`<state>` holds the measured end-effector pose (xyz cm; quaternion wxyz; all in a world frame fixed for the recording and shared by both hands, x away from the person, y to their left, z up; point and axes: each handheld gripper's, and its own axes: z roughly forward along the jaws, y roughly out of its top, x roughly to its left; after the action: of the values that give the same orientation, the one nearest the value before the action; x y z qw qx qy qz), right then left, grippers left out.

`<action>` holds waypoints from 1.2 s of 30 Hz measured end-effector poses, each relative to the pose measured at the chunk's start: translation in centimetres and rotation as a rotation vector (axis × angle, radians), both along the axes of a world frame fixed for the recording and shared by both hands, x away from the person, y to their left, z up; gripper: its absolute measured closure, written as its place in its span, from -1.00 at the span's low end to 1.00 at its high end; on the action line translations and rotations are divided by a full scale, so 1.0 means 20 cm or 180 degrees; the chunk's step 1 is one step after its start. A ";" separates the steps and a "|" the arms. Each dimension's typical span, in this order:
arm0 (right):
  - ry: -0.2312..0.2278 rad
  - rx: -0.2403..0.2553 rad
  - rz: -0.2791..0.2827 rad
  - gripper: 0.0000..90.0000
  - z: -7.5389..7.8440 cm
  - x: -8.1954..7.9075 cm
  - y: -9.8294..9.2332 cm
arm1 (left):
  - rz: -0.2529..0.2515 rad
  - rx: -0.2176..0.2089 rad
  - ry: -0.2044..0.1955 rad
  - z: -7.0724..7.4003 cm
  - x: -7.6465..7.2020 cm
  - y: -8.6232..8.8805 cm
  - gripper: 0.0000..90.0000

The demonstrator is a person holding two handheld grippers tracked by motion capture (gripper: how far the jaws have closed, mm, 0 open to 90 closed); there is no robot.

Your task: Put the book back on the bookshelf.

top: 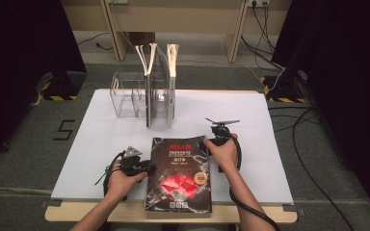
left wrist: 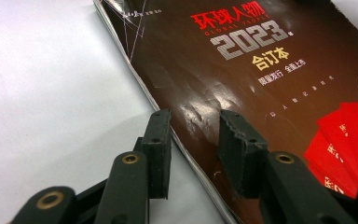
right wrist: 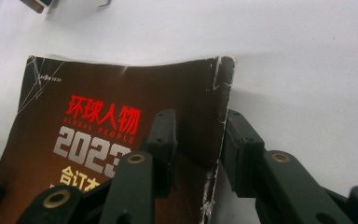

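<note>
The magazine (top: pixel 179 175) lies flat at the table's (top: pixel 101 139) near edge. Left gripper (left wrist: pixel 195 135) and right gripper (right wrist: pixel 198 140) straddle its left and right edges, jaws apart and not yet clamped. Close both squarely on the edges before lifting evenly.

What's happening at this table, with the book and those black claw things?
A person sits at a white table with a two-jaw gripper in each hand, working on a dark magazine that lies flat near the front edge. The left gripper straddles the magazine's left edge, and the right gripper straddles its right edge near the top corner. Neither clearly pinches it yet. Behind stands a clear file rack with a few volumes upright in it, perhaps where the magazine belongs.
</note>
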<state>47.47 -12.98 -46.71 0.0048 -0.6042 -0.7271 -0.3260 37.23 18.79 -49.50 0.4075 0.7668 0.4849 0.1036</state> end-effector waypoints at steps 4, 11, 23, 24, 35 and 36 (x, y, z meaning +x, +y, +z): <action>-0.0023 0.0000 0.0038 0.63 0.02 -0.02 0.00 | 0.0009 0.0001 -0.0011 0.00 0.00 0.00 0.42; -0.0058 0.0014 0.0131 0.78 0.06 -0.05 -0.01 | 0.0011 0.0004 -0.0017 0.00 0.00 0.00 0.42; -0.0172 0.0206 0.0232 0.94 0.18 -0.12 0.01 | 0.0019 -0.0011 -0.0027 0.00 -0.01 0.00 0.42; -0.0223 0.0247 0.0230 0.94 0.20 -0.14 0.01 | 0.0029 -0.0022 -0.0031 -0.01 -0.01 0.00 0.42; -0.0412 0.0472 0.0223 0.94 0.29 -0.20 0.01 | 0.0118 -0.0146 -0.0066 0.03 -0.01 0.04 0.31; -0.0439 0.0472 0.0234 0.94 0.30 -0.20 0.01 | 0.0161 -0.0190 -0.0102 0.06 -0.01 0.05 0.30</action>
<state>43.38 -12.74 -40.79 0.0114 -0.5512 -0.7213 -0.4193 37.07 19.78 -48.35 0.4352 0.7401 0.5004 0.1116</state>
